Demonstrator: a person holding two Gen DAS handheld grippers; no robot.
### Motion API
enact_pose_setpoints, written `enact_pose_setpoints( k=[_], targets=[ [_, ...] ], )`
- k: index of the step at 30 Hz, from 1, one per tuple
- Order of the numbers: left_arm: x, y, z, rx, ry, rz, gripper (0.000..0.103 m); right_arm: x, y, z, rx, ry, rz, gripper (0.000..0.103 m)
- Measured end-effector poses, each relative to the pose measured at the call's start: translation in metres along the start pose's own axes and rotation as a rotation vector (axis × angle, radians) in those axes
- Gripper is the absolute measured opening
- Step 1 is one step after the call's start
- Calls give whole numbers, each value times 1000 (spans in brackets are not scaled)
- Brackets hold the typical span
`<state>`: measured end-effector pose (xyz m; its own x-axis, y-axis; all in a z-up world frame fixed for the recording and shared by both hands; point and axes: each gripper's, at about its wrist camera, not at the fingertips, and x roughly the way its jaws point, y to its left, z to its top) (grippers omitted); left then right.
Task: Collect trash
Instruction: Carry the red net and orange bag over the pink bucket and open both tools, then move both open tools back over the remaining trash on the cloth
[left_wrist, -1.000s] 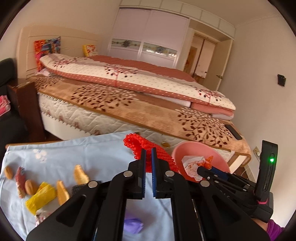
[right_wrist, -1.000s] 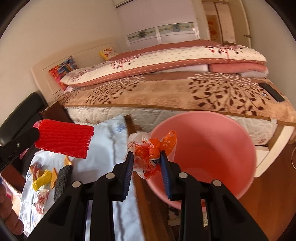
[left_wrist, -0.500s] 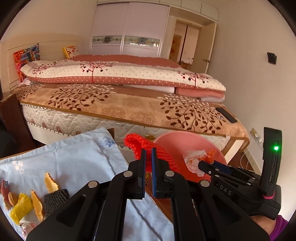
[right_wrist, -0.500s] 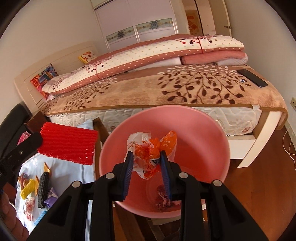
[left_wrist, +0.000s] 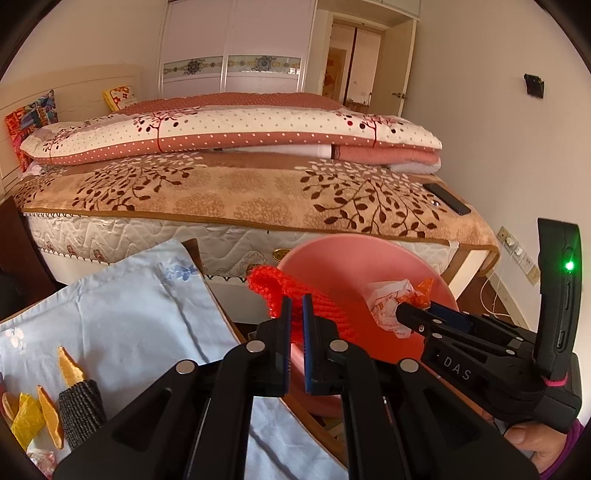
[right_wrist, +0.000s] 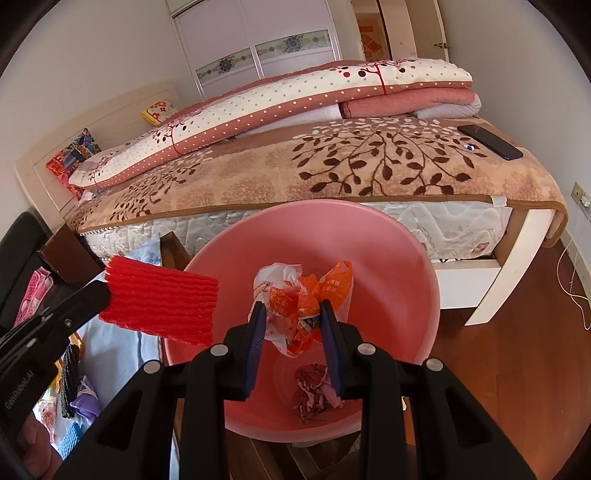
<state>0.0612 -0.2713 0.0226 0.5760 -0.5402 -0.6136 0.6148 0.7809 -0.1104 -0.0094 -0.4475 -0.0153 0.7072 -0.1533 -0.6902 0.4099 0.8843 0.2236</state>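
My left gripper (left_wrist: 296, 308) is shut on a red foam net sleeve (left_wrist: 284, 291) and holds it at the near rim of the pink bin (left_wrist: 354, 258). The sleeve also shows in the right wrist view (right_wrist: 159, 299), left of the bin (right_wrist: 388, 258). My right gripper (right_wrist: 290, 317) is shut on a crumpled orange and white plastic bag (right_wrist: 299, 302) and holds it over the bin's opening. In the left wrist view the bag (left_wrist: 391, 299) sits at the right gripper's tip. A crumpled reddish wrapper (right_wrist: 314, 387) lies on the bin's bottom.
A table with a light blue cloth (left_wrist: 122, 314) stands left of the bin, carrying orange peels (left_wrist: 70, 365), a yellow wrapper (left_wrist: 26, 421) and a black foam net (left_wrist: 79, 410). A bed (left_wrist: 240, 192) fills the background, with a phone (right_wrist: 489, 142) on it.
Both grippers have moved right from above the table toward the bin. The right gripper with the bag now hangs over the bin's opening; the red sleeve has reached the bin's rim.
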Motion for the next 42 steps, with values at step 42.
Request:
enact_pose_setpoints(
  k=[42],
  targets=[
    [-20,4,-3,-77,-25,21,44,-21,15,-5,-25,-66,1,55]
  ],
)
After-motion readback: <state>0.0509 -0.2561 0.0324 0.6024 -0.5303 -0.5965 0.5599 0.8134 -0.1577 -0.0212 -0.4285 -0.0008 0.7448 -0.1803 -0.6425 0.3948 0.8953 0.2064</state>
